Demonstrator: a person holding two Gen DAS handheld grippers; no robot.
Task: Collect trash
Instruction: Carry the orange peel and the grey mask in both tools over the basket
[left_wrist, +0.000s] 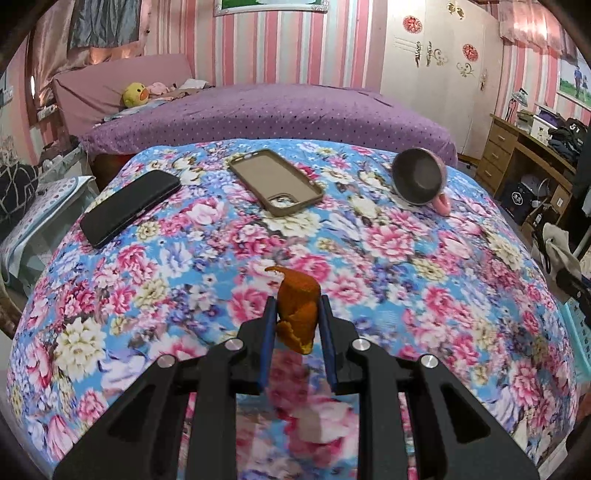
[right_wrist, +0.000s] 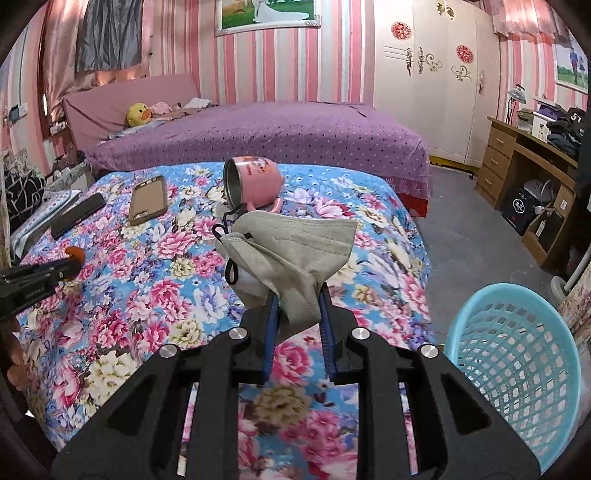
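Left tool (left_wrist: 297, 308) clamped, angled down; right tool (right_wrist: 297, 302) likewise.

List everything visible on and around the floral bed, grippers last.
orange peel: 1, orange, between the left gripper's fingers
face mask: 1, beige with black ear loops, held by the right gripper
mug: 1, pink with a metal inside, on its side on the floral blanket
phone case: 1, tan, lying inside up on the blanket
phone: 1, black, flat near the blanket's left edge
floral blanket: 1, blue with pink flowers, under all of these
basket: 1, light blue mesh, beside the bed at lower right
purple bed: 1, purple dotted cover, behind
duck toy: 1, yellow, on the purple bed
desk: 1, wood, right wall
left gripper: black, blue fingers, shut on peel
right gripper: same, shut on mask
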